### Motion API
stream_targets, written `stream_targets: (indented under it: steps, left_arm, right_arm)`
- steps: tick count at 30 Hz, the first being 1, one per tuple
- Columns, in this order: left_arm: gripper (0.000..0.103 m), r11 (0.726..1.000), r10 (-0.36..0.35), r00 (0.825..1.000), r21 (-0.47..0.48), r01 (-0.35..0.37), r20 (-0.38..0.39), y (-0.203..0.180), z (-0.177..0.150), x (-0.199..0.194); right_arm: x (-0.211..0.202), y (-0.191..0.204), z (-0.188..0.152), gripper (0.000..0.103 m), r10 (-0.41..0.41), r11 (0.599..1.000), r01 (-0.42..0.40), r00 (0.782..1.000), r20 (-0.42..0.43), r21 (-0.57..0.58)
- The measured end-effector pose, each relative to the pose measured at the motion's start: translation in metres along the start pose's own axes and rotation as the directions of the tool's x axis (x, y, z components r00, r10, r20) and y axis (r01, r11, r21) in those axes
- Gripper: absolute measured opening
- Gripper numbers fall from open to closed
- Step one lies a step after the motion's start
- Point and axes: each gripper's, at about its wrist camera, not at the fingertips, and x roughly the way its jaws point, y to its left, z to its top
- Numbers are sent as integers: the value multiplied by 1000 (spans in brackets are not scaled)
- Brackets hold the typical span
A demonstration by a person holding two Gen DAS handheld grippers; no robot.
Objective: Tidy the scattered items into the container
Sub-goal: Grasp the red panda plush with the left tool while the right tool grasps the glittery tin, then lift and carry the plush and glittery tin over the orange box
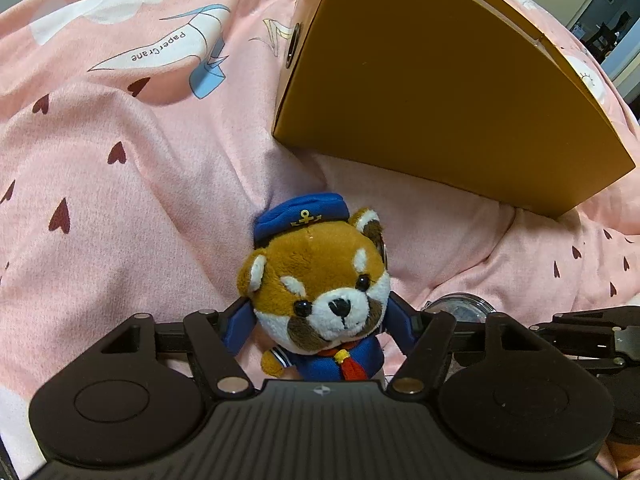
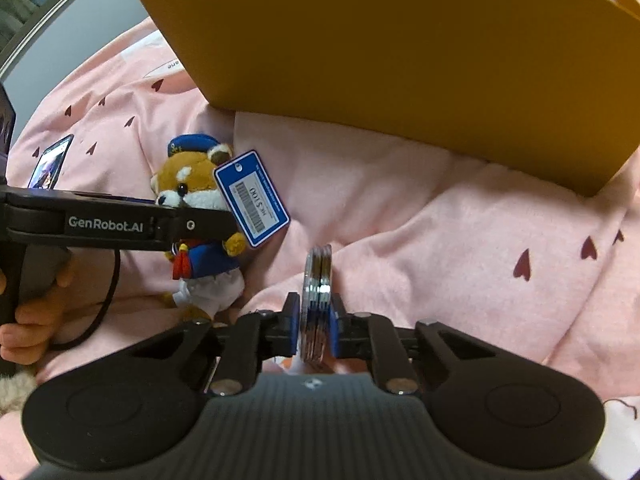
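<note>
Right wrist view: blue-padded fingers (image 2: 316, 330) clamp a flat, round, clear-rimmed disc (image 2: 317, 300) held on edge above the fuzzy pink blanket (image 2: 460, 240). Left fingers (image 1: 322, 326) stand apart around a plush red panda (image 1: 320, 292) in sailor clothes. Behind, a smooth mustard cardboard box (image 1: 440, 80).

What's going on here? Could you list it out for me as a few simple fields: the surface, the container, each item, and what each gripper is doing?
surface: pink bedspread printed with dark hearts
container: yellow-brown box resting on the bedspread
item 1: plush toy in a blue sailor cap, with a blue price tag
item 2: thin round silver-edged case, held on edge
left gripper: jaws wide, one on each side of the plush toy; grip unclear
right gripper: shut on the round case
</note>
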Motion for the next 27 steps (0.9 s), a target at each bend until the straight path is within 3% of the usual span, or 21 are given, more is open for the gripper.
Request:
stream_targets:
  steps: [7, 13, 27]
  left_arm:
    - [65, 1000, 0, 1000, 1, 0, 18, -1, -1, -2]
    - [61, 1000, -4, 999, 14, 3, 37, -2, -4, -7]
    - [61, 995, -77, 983, 77, 65, 168, -16, 3, -64]
  right_arm:
    - [-6, -3, -3, 15, 4, 1000, -4, 1000, 1, 8]
    - [-11, -4, -3, 15, 10, 1000, -10, 1000, 11, 15]
    - [-68, -5, 5, 15, -2, 1000, 3, 986, 167, -4]
